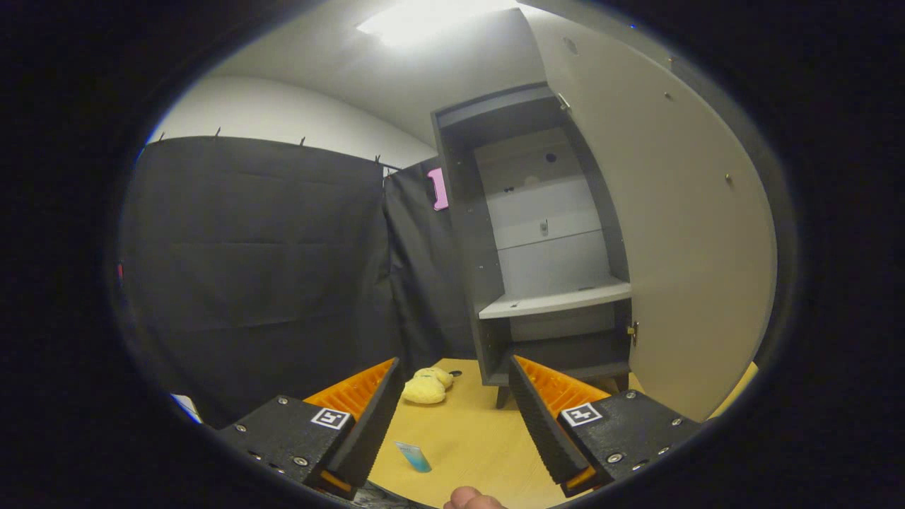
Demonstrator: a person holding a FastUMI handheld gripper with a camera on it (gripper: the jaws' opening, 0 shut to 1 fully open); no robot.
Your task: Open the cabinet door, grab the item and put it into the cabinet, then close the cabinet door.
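Observation:
A tall dark cabinet (495, 233) stands on the wooden table (466, 431), beyond my fingers and a little to the right. Its pale door (672, 233) is swung wide open to the right, showing a light shelf (555, 300) inside. A yellow plush toy (426, 387) lies on the table just ahead of my left finger, left of the cabinet's foot. My gripper (452, 417) is open, with nothing between its fingers, hovering above the table in front of the cabinet.
A small blue-and-white packet (413, 456) lies on the table between my fingers. Part of a person's hand (472, 500) shows just below it. Black cloth walls (261, 268) close the booth to the left and behind.

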